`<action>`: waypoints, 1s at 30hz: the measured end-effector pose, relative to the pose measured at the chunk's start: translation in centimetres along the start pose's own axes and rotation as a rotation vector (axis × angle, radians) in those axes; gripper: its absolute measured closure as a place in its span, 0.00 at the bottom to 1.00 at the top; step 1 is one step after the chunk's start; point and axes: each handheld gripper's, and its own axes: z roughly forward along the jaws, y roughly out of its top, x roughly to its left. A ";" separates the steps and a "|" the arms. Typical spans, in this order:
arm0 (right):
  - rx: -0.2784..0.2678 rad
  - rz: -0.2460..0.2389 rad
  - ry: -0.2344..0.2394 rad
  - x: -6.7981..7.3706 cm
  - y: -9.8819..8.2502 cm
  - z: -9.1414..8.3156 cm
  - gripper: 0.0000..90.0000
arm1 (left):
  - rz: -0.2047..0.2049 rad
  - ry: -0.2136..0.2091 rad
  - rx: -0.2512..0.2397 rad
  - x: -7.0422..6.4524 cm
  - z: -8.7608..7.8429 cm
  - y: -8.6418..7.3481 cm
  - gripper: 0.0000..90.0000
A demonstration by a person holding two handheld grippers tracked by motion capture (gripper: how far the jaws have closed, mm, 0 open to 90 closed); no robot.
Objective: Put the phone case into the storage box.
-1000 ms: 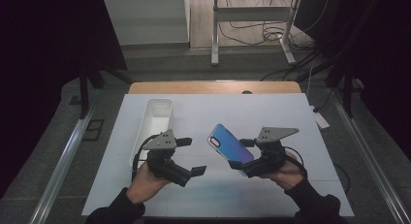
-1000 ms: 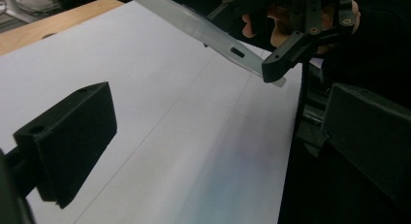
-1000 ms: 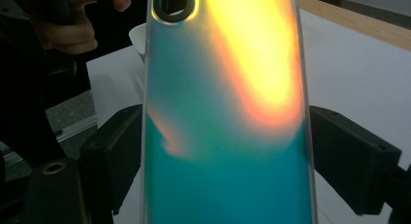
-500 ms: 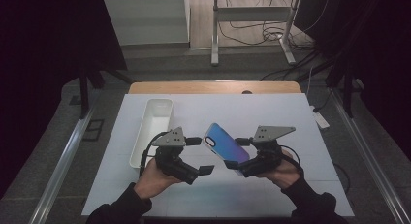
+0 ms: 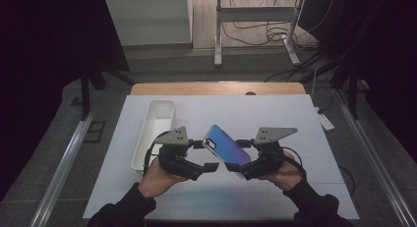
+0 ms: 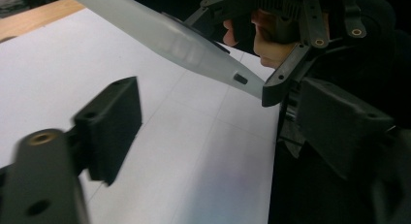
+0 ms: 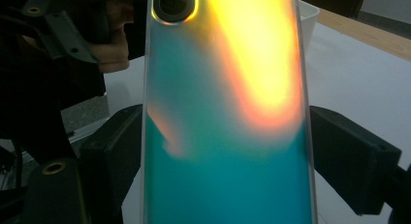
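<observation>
Showing the phone case (image 7: 228,117) clamped, camera cutout (image 7: 174,3) up close.

light: dim room, bright tabletop | glare: phone back (image 7: 228,112) | blur: near fingers

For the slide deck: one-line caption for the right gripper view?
Right gripper clamps an iridescent phone case by its long edges.

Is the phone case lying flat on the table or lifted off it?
Lifted. The phone case is tilted above the table, its sides clamped between the right hand-held gripper's jaws.
</observation>
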 end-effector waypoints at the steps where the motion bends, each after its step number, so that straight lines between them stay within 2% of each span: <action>1: 0.001 -0.001 0.001 0.0 0.0 0.0 0.18 | -0.004 -0.009 -0.002 0.1 0.0 -0.1 0.31; 5: 0.002 -0.002 0.005 0.0 -0.1 0.0 0.18 | -0.017 -0.037 -0.004 0.3 -0.1 -0.3 0.49; 6: 0.003 -0.003 0.007 0.0 -0.1 0.1 0.18 | -0.022 -0.050 -0.004 0.4 -0.1 -0.4 0.49; 10: 0.006 -0.002 0.015 0.0 -0.2 0.1 0.18 | -0.027 -0.095 -0.008 0.5 -0.2 -0.5 0.64; 13: 0.008 -0.004 0.023 0.1 -0.2 0.2 0.18 | -0.028 -0.122 -0.007 0.6 -0.1 -0.5 0.71; 23: 0.018 -0.013 0.046 0.3 -0.3 0.4 0.18 | -0.043 -0.181 -0.011 0.9 -0.1 -0.8 0.84; 30: 0.031 -0.020 0.060 0.5 -0.3 0.7 0.18 | -0.064 -0.255 -0.028 1.4 0.0 -1.1 0.91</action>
